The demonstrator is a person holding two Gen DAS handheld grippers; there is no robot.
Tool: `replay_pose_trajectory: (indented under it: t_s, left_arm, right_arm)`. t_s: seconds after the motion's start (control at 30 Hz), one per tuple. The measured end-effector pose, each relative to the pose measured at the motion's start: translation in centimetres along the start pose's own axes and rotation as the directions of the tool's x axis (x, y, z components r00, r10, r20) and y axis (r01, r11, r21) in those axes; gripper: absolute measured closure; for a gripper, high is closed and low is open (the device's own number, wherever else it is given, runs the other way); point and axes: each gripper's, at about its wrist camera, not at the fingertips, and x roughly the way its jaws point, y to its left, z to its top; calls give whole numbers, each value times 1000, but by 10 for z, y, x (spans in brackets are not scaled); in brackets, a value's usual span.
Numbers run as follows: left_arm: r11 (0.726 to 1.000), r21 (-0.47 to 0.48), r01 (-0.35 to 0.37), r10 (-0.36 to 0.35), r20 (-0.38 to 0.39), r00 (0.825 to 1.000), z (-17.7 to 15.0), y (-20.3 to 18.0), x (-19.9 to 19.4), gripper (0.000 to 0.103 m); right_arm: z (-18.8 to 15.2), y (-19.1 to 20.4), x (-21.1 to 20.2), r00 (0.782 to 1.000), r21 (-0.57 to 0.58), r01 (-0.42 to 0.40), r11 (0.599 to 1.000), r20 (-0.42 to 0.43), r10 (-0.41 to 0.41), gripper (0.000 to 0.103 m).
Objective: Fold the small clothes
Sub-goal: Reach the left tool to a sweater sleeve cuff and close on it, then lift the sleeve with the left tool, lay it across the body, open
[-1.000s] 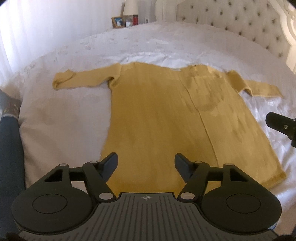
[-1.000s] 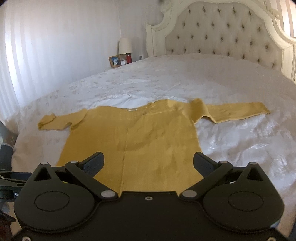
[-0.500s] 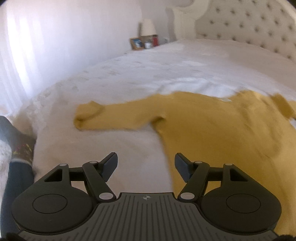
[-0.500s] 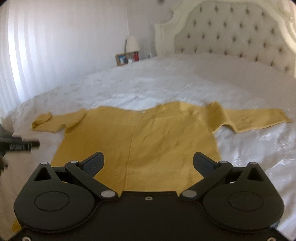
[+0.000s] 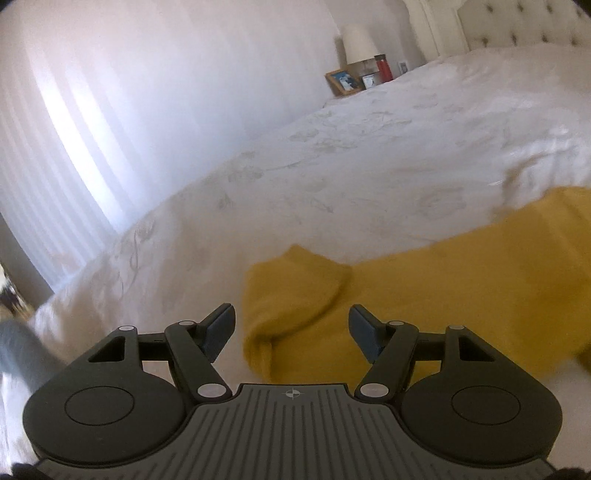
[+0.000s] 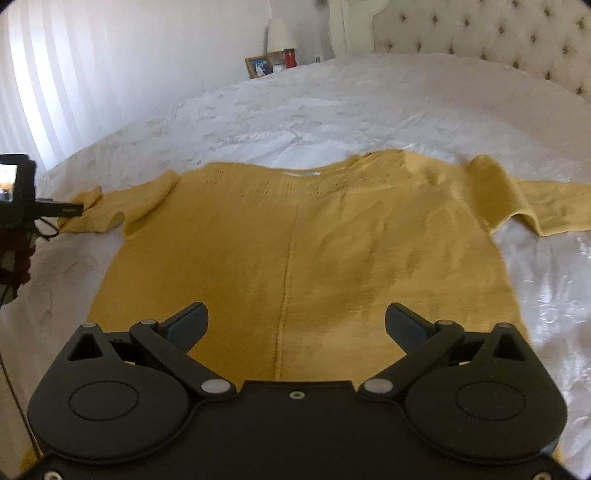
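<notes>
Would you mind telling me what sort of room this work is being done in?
Most likely a bedroom: a bed with a white bedspread, a tufted headboard, and a table lamp beside a framed picture.

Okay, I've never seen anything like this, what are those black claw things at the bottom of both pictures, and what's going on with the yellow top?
Those are two hand-held grabbing tools, one in each of a person's hands, each with a camera looking out along its two fingers. One picture comes from the left gripper, the other from the right gripper. A yellow sweater lies spread flat on a white bed. The left tool is by the folded-over sleeve cuff; the right looks across the sweater's body. Both stand open and hold nothing.
</notes>
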Motion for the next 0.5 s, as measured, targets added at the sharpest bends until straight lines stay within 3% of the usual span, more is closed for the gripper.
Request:
replay_pose_trajectory:
  t_s: [0.17, 0.27, 0.3, 0.37, 0.4, 0.43, 0.5]
  left_arm:
    - [997, 81, -11, 10, 6, 1000, 2, -17, 26, 36]
    - [998, 68, -9, 10, -15, 1000, 1, -18, 40, 38]
    - [999, 47, 3, -2, -25, 1000, 3, -16, 45, 43]
    - [997, -37, 70, -72, -60, 996, 7, -3, 54, 80]
    - [981, -123, 149, -159, -72, 985, 8, 9, 59, 89]
    - [951, -213, 223, -242, -67, 968, 9, 22, 63, 99]
    - [882, -371, 289, -330, -52, 942, 10, 46, 68, 99]
  right_arm:
    - [1, 1, 12, 1000, 5, -6, 1000, -22, 6, 2]
    - [1, 0, 14, 1000, 11, -6, 1000, -29, 6, 2]
    - [2, -1, 14, 999, 13, -5, 1000, -32, 5, 2]
    - [2, -3, 14, 999, 19, -3, 1000, -32, 4, 2]
    - [2, -4, 12, 1000, 23, -4, 1000, -31, 5, 3]
    - [2, -5, 11, 1000, 26, -3, 1000, -31, 4, 8]
    - [2, -9, 9, 999, 35, -4, 999, -33, 6, 9]
